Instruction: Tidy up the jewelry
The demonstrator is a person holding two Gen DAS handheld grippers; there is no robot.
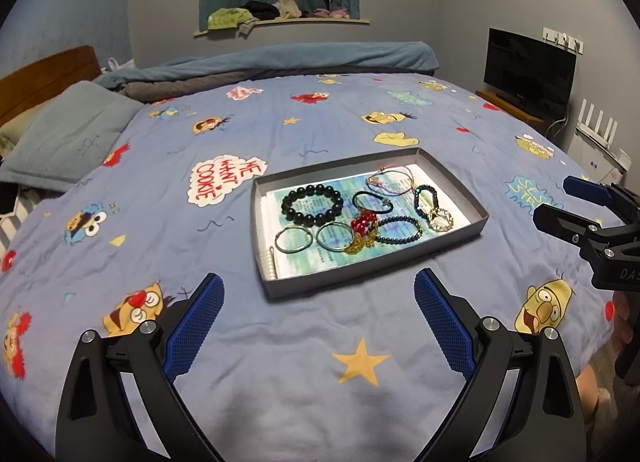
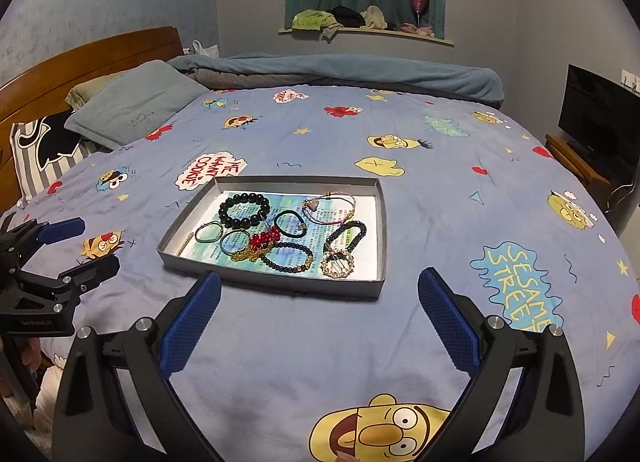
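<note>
Both grippers hover over the bed with jaws spread wide, holding and touching nothing: the left gripper (image 1: 318, 294) and right gripper (image 2: 320, 290) each show ribbed blue pads on black arms. Just beyond them a shallow grey cardboard tray (image 1: 452, 170) rests on the soft cartoon-print quilt (image 1: 280, 402). Inside it lie a chunky black bead bracelet (image 1: 313, 204), thin metal hoops (image 1: 292, 239), a red bead cluster (image 1: 363, 223) and a gold chain (image 1: 362, 245).
</note>
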